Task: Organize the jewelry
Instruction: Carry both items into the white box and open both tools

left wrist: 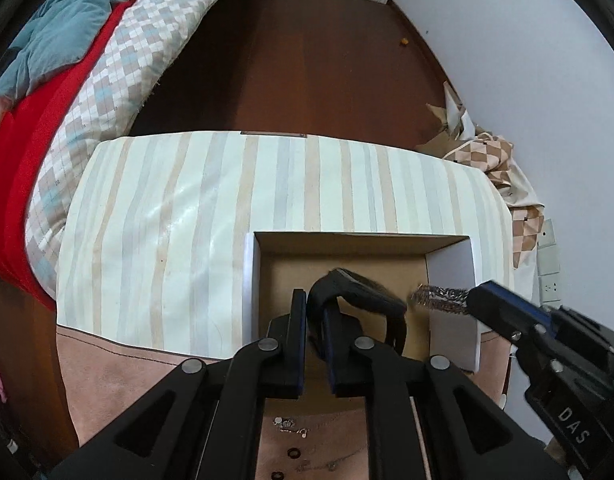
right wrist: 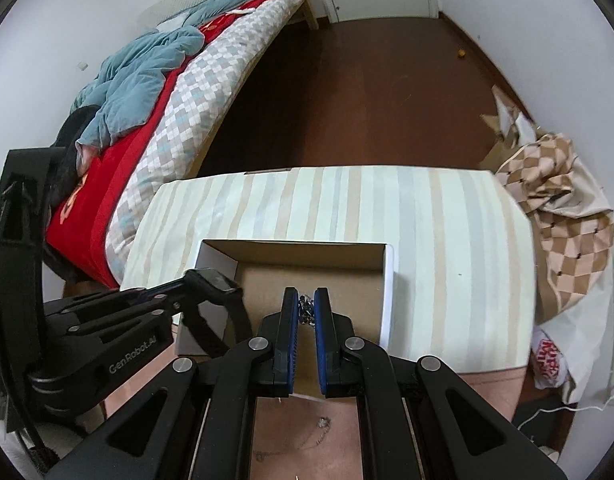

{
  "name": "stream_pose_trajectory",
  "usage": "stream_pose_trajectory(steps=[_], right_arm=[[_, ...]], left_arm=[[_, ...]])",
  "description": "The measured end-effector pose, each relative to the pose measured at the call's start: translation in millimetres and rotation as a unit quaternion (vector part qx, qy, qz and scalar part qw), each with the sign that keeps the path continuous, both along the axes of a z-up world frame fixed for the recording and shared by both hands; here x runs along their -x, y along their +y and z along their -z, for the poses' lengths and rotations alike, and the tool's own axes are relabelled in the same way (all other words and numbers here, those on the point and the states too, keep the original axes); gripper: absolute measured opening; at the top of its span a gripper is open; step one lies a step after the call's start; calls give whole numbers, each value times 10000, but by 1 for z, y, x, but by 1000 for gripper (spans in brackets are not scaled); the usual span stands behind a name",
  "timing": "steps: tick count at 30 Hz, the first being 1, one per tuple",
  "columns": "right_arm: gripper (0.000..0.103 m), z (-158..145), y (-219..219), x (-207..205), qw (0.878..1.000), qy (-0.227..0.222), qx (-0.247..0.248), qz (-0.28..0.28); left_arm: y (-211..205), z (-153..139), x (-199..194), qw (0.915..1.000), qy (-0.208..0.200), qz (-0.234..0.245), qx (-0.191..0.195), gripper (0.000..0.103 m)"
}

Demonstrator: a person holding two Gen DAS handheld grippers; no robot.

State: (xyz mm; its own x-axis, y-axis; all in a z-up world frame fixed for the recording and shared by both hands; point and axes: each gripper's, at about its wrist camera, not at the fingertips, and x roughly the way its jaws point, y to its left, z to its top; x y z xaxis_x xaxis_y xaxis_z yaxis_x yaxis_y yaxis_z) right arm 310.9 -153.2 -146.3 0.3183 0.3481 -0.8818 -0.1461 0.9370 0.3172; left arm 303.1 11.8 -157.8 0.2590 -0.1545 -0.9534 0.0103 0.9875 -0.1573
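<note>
An open cardboard box (left wrist: 347, 237) with white outer walls sits on a striped tabletop (left wrist: 167, 220). My left gripper (left wrist: 313, 300) hangs over the box's near-left part, shut on the strap of a black watch (left wrist: 363, 288); the watch face tilts up above the box floor. In the right wrist view the same watch (right wrist: 217, 280) sticks out of the left gripper (right wrist: 189, 280) over the box's left wall. My right gripper (right wrist: 307, 294) is shut on a silver chain bracelet (right wrist: 306, 312) above the box (right wrist: 295, 243). The chain (left wrist: 437, 296) juts from the right gripper (left wrist: 477, 296) by the box's right wall.
Small jewelry pieces (left wrist: 285, 424) lie on a pink mat (left wrist: 127, 380) at the table's near side, also seen as loose bits (right wrist: 323, 423). A bed (left wrist: 107, 80) borders the table on the left. A checked cloth heap (right wrist: 559, 216) lies to the right by the wall.
</note>
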Motion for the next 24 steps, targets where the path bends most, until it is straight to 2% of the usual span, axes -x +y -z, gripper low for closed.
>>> stream_pose_trajectory(steps=[2,4,5,6,8,10,11,13,15,20,24], right_arm=[[9,8,-4,-7,9996,233,-167,11],[11,13,-9,-10,9988,384,-314,29],[20,13,-11,-10,9987,396,-317,52],[34,12,-14,-9,9987,398,-289,96],[49,10,-20,-6,9989,370,-230,162],[51,6,-22,0,9993,313,-92,181],[53,6,-22,4,9994,295,67,188],[66,4,-22,12,9987,210,404,237],[94,4,-19,21,9959,104,856,270],[100,13,-8,39,9884,-50,1482,318],[101,14,-6,49,9863,-110,1592,408]], left_arm=[[0,-1,-3,9999,37,-46,94,14],[-1,-5,-4,10000,-43,-38,52,37],[0,-7,-4,10000,-78,-48,-3,69],[0,-10,-4,9999,-135,-58,-38,87],[0,-16,-3,9996,-253,-74,-125,88],[2,-20,0,9992,-274,-101,-269,94],[3,-21,1,9988,-315,-116,-349,101],[6,-25,8,9966,-512,-171,-623,102],[11,-27,15,9943,-660,-215,-809,103],[21,-23,36,9895,-853,-296,-1131,103],[28,-22,48,9887,-860,-387,-1167,103]])
